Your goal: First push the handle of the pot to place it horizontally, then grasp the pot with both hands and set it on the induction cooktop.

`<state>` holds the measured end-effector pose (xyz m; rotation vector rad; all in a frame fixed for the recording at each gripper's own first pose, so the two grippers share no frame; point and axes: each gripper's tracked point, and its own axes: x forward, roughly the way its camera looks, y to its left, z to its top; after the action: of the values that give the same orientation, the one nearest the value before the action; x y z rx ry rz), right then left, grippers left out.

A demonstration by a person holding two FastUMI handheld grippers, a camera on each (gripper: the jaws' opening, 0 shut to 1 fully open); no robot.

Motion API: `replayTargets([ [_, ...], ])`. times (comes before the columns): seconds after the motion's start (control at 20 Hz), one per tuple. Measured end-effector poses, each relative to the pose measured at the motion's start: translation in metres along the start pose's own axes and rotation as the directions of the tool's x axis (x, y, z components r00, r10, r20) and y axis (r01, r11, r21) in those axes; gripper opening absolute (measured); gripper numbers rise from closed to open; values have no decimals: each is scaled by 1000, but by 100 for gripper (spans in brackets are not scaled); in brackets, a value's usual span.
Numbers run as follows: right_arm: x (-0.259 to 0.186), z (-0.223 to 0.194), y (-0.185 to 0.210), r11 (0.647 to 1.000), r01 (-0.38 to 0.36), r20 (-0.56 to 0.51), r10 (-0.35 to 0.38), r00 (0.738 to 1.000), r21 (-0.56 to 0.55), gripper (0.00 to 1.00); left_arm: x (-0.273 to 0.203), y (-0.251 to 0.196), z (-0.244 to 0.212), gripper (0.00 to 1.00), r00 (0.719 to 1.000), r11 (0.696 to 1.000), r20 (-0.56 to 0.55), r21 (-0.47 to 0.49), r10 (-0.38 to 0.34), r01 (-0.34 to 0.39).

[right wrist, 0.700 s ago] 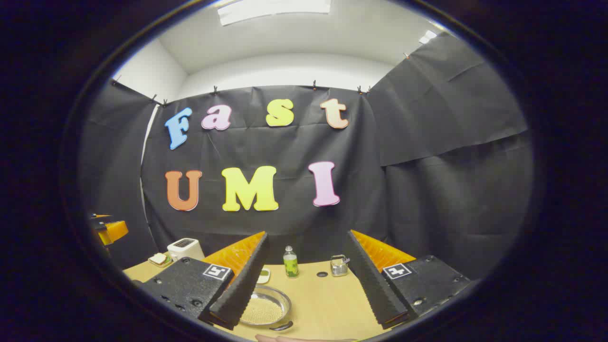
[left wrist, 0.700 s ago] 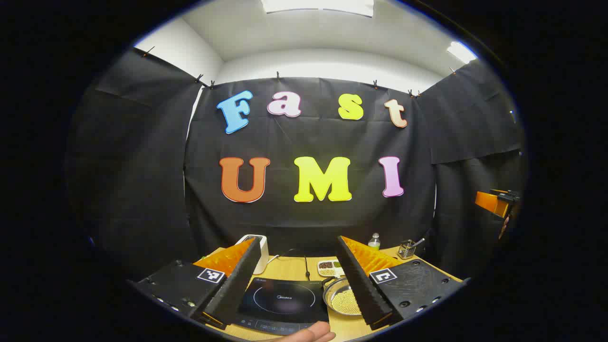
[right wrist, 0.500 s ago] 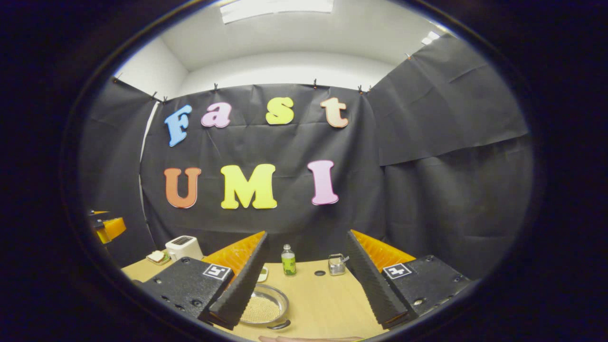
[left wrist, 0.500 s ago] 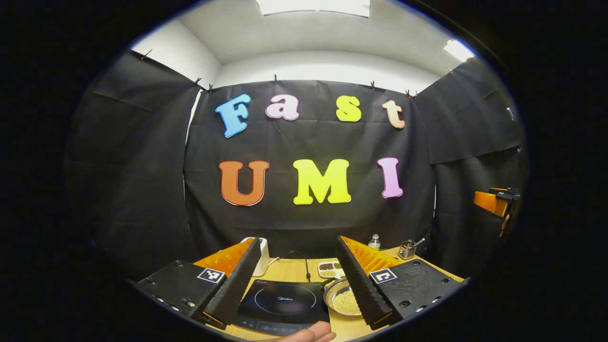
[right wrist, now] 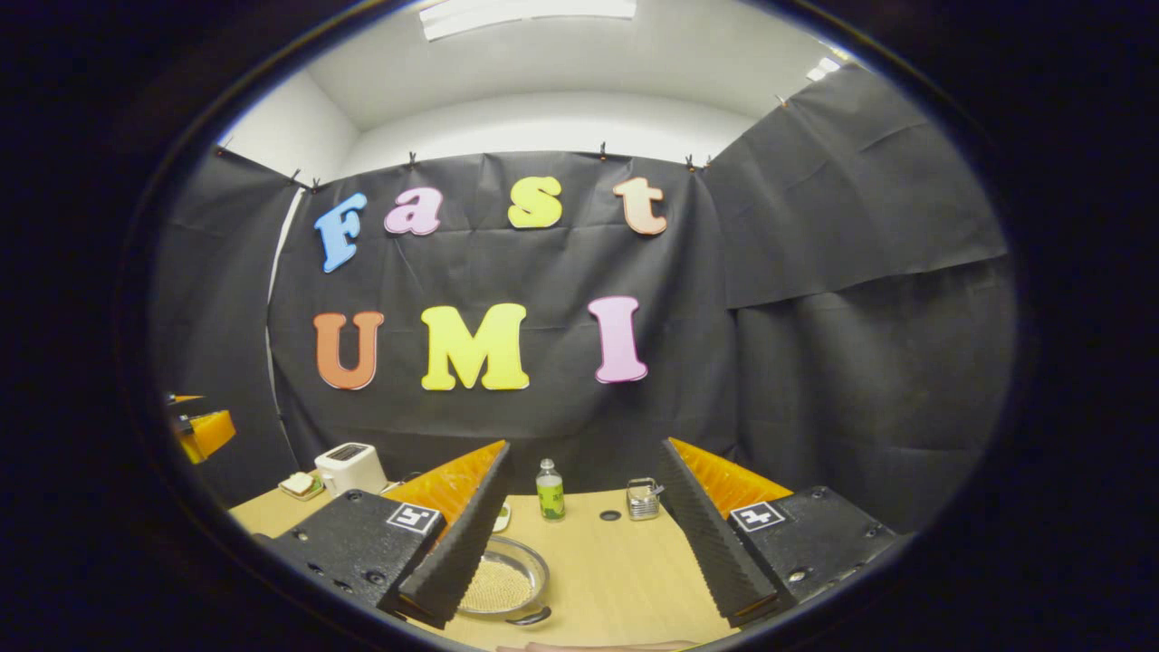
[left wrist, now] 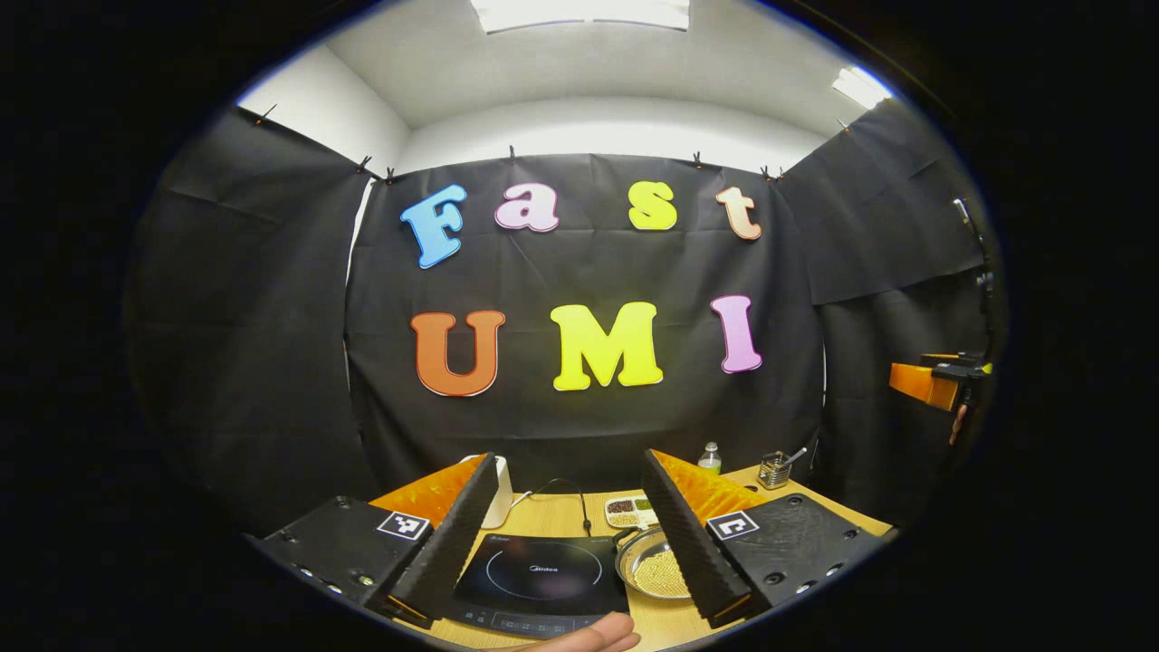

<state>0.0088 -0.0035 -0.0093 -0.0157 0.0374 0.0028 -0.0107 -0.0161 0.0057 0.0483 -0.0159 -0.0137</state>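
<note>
A shallow metal pot (left wrist: 654,572) holding pale grains sits on the wooden table, just right of the black induction cooktop (left wrist: 541,572). My left gripper (left wrist: 569,464) hovers open above the cooktop, and its right finger hides the pot's right side. In the right gripper view the pot (right wrist: 503,584) lies low and left, half behind a finger, with its dark handle (right wrist: 531,618) pointing toward me. My right gripper (right wrist: 584,448) is open and holds nothing, above the bare table (right wrist: 616,580).
A white toaster (left wrist: 499,493), a tray of beans (left wrist: 629,512), a small bottle (right wrist: 548,493) and a metal cup (right wrist: 643,503) line the back of the table. A hand (left wrist: 589,638) shows at the bottom edge. The other gripper (left wrist: 933,380) hangs far right.
Both views have shifted slightly, so the table and pot sit a little higher in each. Both grippers stay open and nothing on the table has moved.
</note>
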Motion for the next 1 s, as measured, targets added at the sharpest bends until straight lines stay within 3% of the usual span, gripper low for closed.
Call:
replayTargets([
  [0.4,5,-19,13,999,-35,-45,34,998,-28,96,-8,-2,2,95,1000,1000,13,0,-6,6],
  [0.65,22,-54,41,995,-96,-126,91,988,-34,77,-17,-6,1,95,999,1000,24,0,-22,22],
  [0.7,25,-65,51,991,-131,-160,124,979,-34,63,-19,-7,1,95,999,1000,25,-1,-26,26],
  [0.8,30,-88,66,981,-192,-239,185,953,-6,43,-21,-8,2,95,999,1000,31,2,-30,30],
  [0.85,33,-100,73,976,-215,-276,212,938,17,38,-22,-9,3,95,999,1000,34,4,-30,30],
  [1.0,38,-141,81,975,-214,-401,217,890,55,1,-27,-5,2,95,999,1000,36,9,-21,21],
])
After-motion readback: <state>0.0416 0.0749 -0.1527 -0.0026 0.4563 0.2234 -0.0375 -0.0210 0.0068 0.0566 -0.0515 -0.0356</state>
